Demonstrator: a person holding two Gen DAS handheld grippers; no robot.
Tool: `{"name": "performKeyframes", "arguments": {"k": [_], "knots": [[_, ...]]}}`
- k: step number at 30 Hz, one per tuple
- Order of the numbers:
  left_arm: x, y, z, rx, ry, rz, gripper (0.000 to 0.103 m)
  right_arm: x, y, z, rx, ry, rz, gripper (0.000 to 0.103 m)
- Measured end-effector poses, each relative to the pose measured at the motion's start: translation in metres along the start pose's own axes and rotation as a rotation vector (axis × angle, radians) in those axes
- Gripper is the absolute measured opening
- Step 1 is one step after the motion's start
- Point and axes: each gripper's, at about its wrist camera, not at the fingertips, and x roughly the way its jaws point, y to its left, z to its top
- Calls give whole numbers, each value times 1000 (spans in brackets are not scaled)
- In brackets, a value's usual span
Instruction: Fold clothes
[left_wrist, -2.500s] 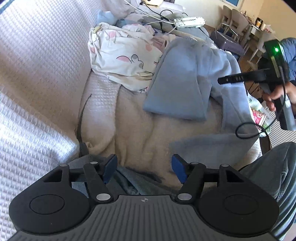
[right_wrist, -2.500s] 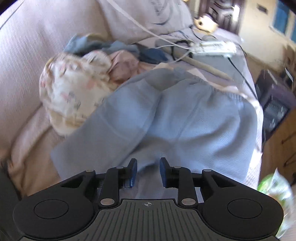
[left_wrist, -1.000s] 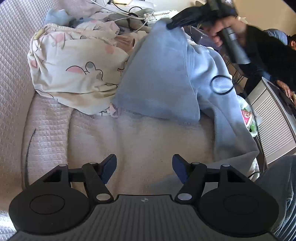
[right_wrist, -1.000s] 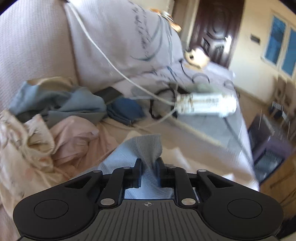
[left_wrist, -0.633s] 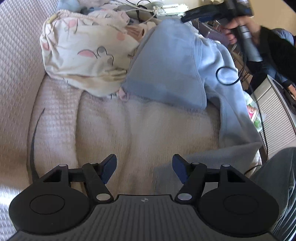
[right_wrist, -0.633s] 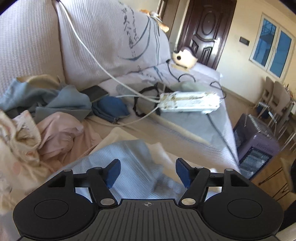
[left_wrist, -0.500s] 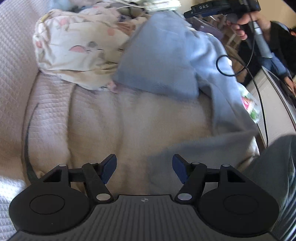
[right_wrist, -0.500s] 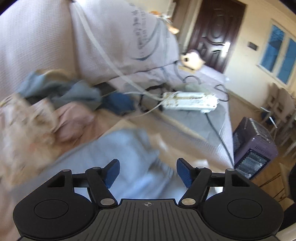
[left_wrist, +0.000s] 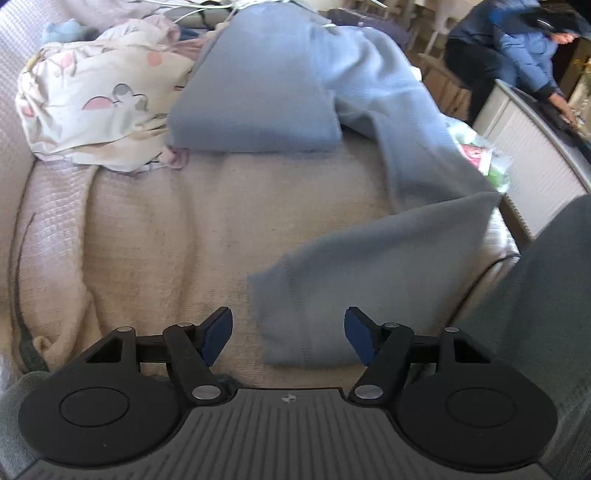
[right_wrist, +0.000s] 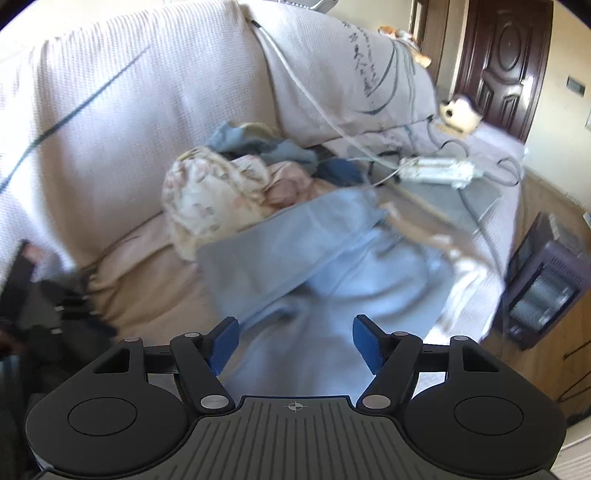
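The blue trousers (left_wrist: 280, 85) lie on the sofa (left_wrist: 155, 229), and I have nothing in either tool. My left gripper (left_wrist: 288, 334) has its fingers spread wide, empty, with the near trouser leg (left_wrist: 354, 273) lying flat on the cushion between and just ahead of them, its hem end closest to me. My right gripper (right_wrist: 293, 345) is just as wide open and empty, hanging over the same blue cloth; that view is blurred, so I cannot make out the finer creases there. One leg looks doubled back into a neat flat panel near the sofa's back, touching the crumpled printed garment (left_wrist: 96, 103), while the other leg trails forward along the cushion edge toward me. I judge the fold half made: one leg is laid, the other stretched out. The next move, as I read it, calls for closing on the near hem, lifting it clear of the cushion and carrying it up onto the folded panel, keeping the edges in line and the cloth from dragging off the sofa's edge. No basket or box shows in either view; more loose clothes (right_wrist: 258, 147) and a power strip (right_wrist: 436, 171) sit on the sofa beyond.
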Motion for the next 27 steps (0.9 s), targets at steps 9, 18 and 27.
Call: {"name": "performKeyframes", "arguments": {"k": [9,18,27], "knots": [[-32,-2,-15,-110,-42,-39,64,95,76,3,-143,115,299,70],[-46,-1,-21,-140,-60,-35,65,192,144,-11,-372,340,366,45],[-44,-2,-13,-114,-80,-49,65,138,104,-8,-293,199,244,6]]}}
